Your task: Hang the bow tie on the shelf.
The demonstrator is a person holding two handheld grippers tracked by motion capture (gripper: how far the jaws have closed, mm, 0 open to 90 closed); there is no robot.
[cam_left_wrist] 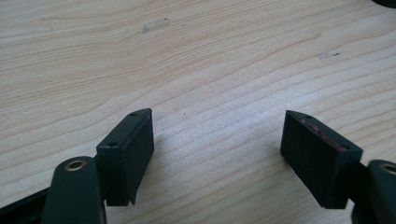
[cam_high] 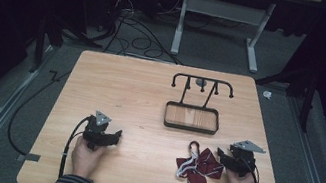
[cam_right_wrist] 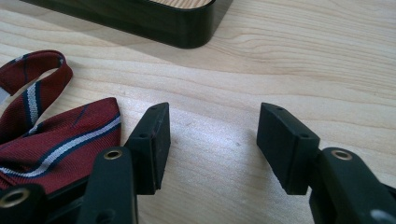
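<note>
High view: a wooden bench (cam_high: 148, 104) carries a black rack (cam_high: 194, 108) toward its far edge, right of middle. The rack has a low tray at its base and an upright bar with hooks behind it. A dark red tie (cam_high: 199, 167) with pale and navy stripes lies crumpled near the near edge, toward the right corner, with a loop of it pointing toward the rack.

A person's hands come in over the near edge, each holding a claw. The left claw (cam_high: 117, 134) rests on the bench near the near edge, left of middle, well apart from the tie. The right claw (cam_high: 219, 154) sits just beside the tie's right side.

Left gripper view: the left claw (cam_left_wrist: 217, 149) is spread wide, with bare wood between its pads and nothing held.

Right gripper view: the right claw (cam_right_wrist: 212, 144) is also spread wide and holds nothing. The tie (cam_right_wrist: 56, 135) lies at its left, with the fabric edge just beside the left pad; whether they touch I cannot tell. The tray corner of the rack (cam_right_wrist: 187, 28) stands farther off, ahead of the claw, apart from the tie.
</note>
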